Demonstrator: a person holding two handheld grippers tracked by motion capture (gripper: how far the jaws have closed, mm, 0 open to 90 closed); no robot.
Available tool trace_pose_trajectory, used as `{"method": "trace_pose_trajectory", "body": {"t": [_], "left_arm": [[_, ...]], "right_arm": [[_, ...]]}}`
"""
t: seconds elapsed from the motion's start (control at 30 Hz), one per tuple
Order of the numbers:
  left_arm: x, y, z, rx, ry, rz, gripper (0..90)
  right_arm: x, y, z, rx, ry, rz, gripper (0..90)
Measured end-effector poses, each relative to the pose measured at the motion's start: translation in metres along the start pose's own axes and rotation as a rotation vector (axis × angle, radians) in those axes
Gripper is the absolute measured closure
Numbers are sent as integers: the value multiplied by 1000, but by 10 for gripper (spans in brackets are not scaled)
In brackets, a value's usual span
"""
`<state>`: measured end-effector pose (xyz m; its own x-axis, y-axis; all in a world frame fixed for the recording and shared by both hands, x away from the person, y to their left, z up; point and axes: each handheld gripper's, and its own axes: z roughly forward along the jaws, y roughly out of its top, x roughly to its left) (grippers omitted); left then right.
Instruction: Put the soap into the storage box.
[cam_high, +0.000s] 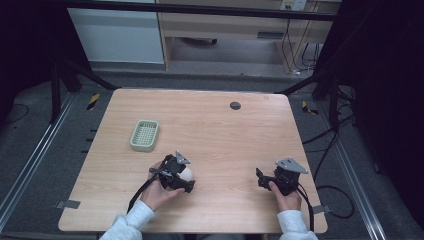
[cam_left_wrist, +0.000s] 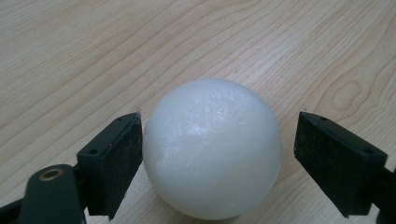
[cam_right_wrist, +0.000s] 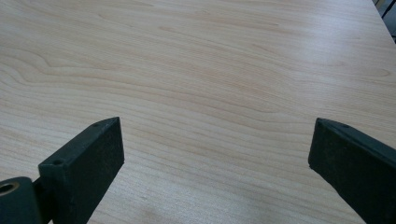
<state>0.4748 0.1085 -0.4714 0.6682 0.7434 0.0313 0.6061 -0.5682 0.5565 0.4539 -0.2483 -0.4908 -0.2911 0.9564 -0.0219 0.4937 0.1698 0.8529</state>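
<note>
Here the left tongs are held apart around a smooth white ball, one jaw almost touching and a gap at the other, presumably ready for closing. Beyond them a pale green slotted plastic tray lies on the light wooden surface. The right tongs are spread wide over bare wood, apparently parked.

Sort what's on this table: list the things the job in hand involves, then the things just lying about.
In play, probably:
white ball, between the jaws of the open left claw
green basket, a likely destination

Just there:
right claw, open over bare table
dark round spot
</note>
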Motion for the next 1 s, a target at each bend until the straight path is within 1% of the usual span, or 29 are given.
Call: {"method": "trace_pose_trajectory", "body": {"t": [0.1,0.2,0.43,0.5,0.53,0.6,0.67,0.83,1.0], "left_arm": [[0,0,3,17,1,0,159],[1,0,5,14,9,-10,160],[3,-1,10,31,13,-25,182],[4,-1,11,36,14,-25,197],[4,-1,10,37,8,-27,201],[3,-1,10,33,8,-29,235],[2,-1,10,35,14,-30,238],[3,-1,10,39,14,-41,240],[1,0,9,46,34,-26,242]], "right_arm": [[0,0,0,1,0,0,38],[0,0,0,1,2,3,38],[0,0,0,2,3,2,38],[0,0,0,1,2,1,38],[0,0,0,1,3,0,38],[0,0,0,2,4,2,38],[0,0,0,2,4,1,38],[0,0,0,2,3,2,38],[0,0,0,2,4,1,38]]}}
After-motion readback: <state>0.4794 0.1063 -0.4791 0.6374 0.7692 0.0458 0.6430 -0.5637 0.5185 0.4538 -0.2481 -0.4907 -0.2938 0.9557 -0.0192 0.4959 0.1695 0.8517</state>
